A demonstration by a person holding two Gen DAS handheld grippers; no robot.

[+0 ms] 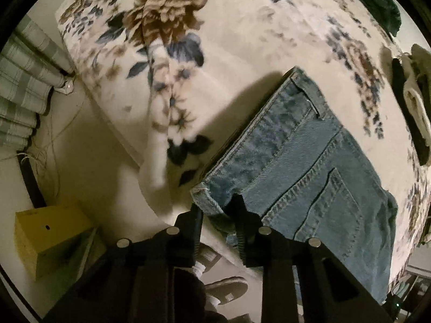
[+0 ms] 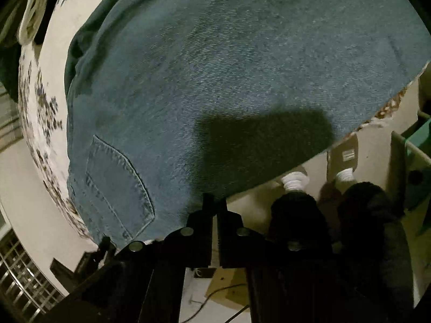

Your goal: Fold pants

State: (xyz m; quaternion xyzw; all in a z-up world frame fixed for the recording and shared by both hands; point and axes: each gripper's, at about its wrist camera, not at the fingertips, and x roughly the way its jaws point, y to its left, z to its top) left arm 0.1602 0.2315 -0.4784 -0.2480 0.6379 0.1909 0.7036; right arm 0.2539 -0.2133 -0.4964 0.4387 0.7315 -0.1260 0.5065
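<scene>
Blue jeans (image 1: pixel 304 161) lie on a bed with a floral blanket (image 1: pixel 229 40), waistband toward the far side and a back pocket showing. My left gripper (image 1: pixel 216 210) is at the near corner of the waistband, its fingers apart with denim between them; whether it pinches the cloth I cannot tell. In the right wrist view the jeans (image 2: pixel 229 67) fill the frame, with a back pocket (image 2: pixel 115 183) at lower left. My right gripper (image 2: pixel 214 202) has its fingers nearly together at the near edge of the denim, at the bed's edge; whether cloth is between them is not visible.
A yellow box (image 1: pixel 51 237) and curtains (image 1: pixel 24 80) stand left of the bed on the floor. Dark and white clothes (image 1: pixel 412 102) lie at the bed's right. The person's legs and white socks (image 2: pixel 296 180), cardboard (image 2: pixel 343 156) and a green box (image 2: pixel 420 134) are below the bed edge.
</scene>
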